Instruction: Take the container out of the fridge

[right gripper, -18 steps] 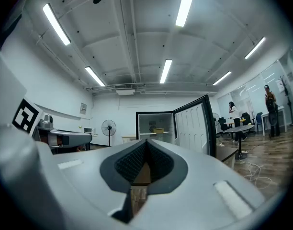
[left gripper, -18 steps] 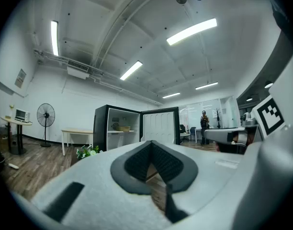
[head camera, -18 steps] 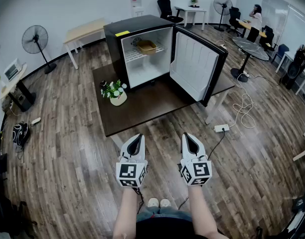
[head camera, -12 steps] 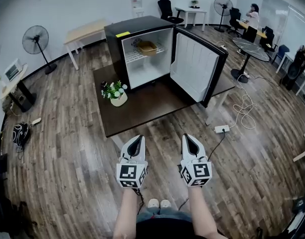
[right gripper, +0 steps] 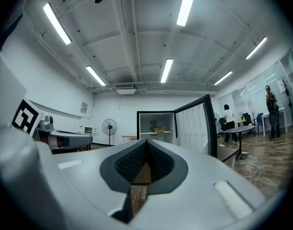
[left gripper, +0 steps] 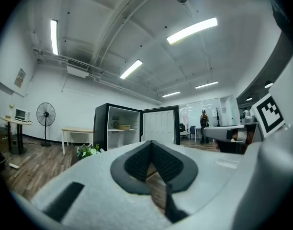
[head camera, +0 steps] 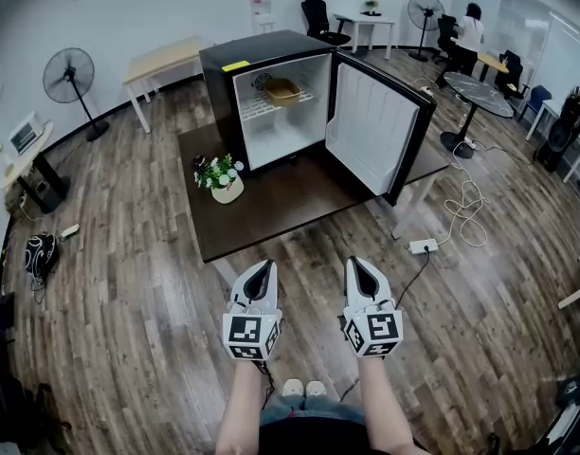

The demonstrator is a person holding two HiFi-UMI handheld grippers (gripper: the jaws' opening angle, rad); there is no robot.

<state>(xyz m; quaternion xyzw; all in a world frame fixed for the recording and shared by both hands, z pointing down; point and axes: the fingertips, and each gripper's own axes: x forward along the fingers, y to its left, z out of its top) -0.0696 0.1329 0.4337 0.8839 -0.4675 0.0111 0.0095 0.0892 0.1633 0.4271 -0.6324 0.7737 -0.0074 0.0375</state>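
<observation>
left gripper (head camera: 261, 267) and right gripper (head camera: 355, 264) hovering side by side, jaws of both pressing together on nothing, container (head camera: 281, 89) sitting inside the open fridge (head camera: 262, 47), well ahead of the jaws

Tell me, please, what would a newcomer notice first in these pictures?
The black fridge on the dark table, its door wide open, draws the eye first, a tan container on its upper shelf. Nearer the person, the left gripper and right gripper hang shut and empty over the wood floor.

Dark table (head camera: 280, 205) carries open fridge (head camera: 262, 50), flower pot (head camera: 225, 190); container (head camera: 281, 89) on fridge's wire shelf (head camera: 255, 105).
</observation>
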